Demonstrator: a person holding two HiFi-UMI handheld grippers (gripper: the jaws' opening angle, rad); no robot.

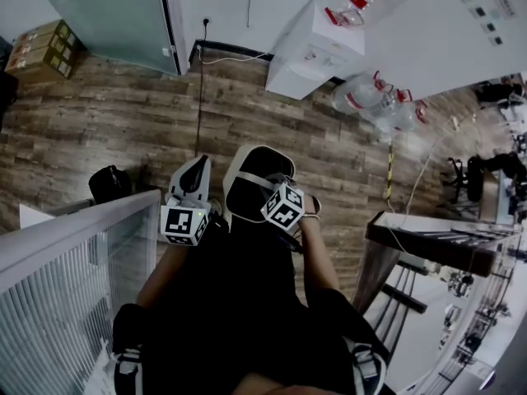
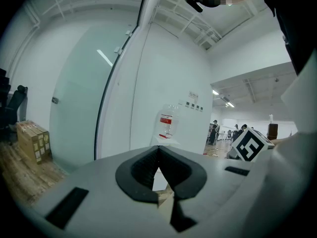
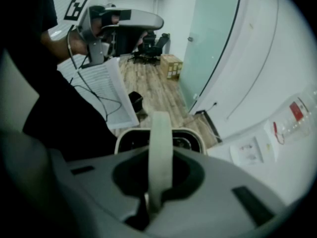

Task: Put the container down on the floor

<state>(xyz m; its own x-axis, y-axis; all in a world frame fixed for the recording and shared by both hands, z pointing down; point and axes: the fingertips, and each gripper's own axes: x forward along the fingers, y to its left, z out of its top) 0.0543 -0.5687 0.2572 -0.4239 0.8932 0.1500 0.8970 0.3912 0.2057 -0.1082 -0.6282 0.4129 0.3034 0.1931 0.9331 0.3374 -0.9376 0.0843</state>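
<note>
The container (image 1: 249,189) is a black bucket with a cream rim, hanging above the wooden floor (image 1: 123,126) in front of the person. Its cream handle (image 3: 161,128) runs up between the jaws of my right gripper (image 3: 160,157), which is shut on it; the rim (image 3: 124,139) shows just below. In the head view the right gripper (image 1: 278,189) sits over the bucket's right side. My left gripper (image 1: 198,165) is beside the bucket on its left, apart from it. Its jaws (image 2: 158,151) are shut with nothing between them.
A white water dispenser (image 1: 317,48) stands by the far wall, with spare water bottles (image 1: 375,101) to its right. Cardboard boxes (image 1: 45,48) lie at far left. A black bag (image 1: 111,183) sits on the floor. A white railing panel (image 1: 74,262) is close on the left, and a dark staircase (image 1: 436,241) on the right.
</note>
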